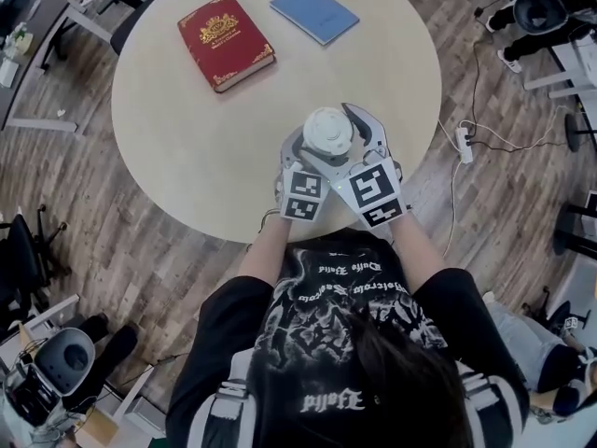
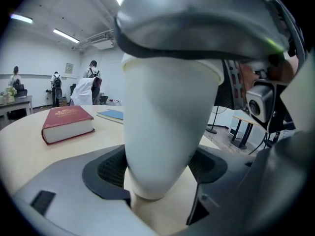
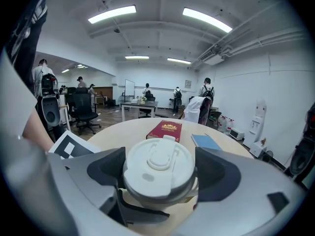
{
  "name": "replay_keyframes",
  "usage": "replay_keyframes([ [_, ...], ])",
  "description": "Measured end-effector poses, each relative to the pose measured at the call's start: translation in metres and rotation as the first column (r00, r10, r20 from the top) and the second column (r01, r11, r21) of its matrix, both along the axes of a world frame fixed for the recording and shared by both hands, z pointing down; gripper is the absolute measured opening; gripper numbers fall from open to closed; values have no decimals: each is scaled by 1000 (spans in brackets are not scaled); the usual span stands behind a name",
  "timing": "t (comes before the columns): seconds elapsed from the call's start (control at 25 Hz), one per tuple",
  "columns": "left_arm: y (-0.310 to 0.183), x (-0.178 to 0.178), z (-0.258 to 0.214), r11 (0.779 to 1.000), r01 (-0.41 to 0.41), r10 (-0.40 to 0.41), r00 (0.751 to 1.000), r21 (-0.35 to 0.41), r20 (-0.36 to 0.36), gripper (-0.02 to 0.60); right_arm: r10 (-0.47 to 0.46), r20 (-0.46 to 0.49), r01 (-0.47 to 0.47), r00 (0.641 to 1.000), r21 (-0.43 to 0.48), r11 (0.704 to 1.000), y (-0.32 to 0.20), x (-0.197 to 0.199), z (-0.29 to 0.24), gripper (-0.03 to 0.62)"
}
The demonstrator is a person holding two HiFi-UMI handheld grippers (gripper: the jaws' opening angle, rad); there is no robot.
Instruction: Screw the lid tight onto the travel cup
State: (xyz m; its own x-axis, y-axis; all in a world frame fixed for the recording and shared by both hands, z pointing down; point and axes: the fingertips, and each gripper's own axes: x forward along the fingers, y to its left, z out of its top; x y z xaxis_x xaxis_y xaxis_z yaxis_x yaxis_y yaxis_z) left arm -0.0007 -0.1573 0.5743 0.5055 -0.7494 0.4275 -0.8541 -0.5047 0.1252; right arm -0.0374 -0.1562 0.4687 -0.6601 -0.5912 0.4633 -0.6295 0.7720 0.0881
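1. Travel cup [image 2: 167,127] upright on table [image 1: 187,157], close to the edge nearest the person, lid [image 3: 158,167] seated on top
2. Left gripper [image 2: 158,170] clenched on the lower cup body, bracing against spin
3. Right gripper [image 3: 160,175] spread wide round the lid rim, apparently gripping both sides
4. Key relation: long axis vertical, lid centred between right jaws, directly above the left grip; probably calls for roll about that axis, kept square

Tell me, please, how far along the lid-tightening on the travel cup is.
Done: the white plastic lid sits on the white tapered travel cup. In hand: the left hand-held gripper clamps the cup's body, and the right hand-held gripper clasps the lid's rim. Left: likely more twisting; whether the lid is fully tight cannot be told.
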Motion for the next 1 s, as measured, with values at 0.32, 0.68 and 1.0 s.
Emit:
replay_keyframes([
  [0.32,10,-1,7,993,-5,-8,994,-121,-109,414,-21,108,25,994,-41,999,7,1,-12,475],
  [0.68,54,-16,6,983,63,-85,989,-173,-124,413,-15,222,7,975,36,999,27,44,-43,502],
  [1.0,73,-39,-38,981,178,-190,963,-77,-192,413,56,256,-60,965,6,998,42,93,-19,492],
])
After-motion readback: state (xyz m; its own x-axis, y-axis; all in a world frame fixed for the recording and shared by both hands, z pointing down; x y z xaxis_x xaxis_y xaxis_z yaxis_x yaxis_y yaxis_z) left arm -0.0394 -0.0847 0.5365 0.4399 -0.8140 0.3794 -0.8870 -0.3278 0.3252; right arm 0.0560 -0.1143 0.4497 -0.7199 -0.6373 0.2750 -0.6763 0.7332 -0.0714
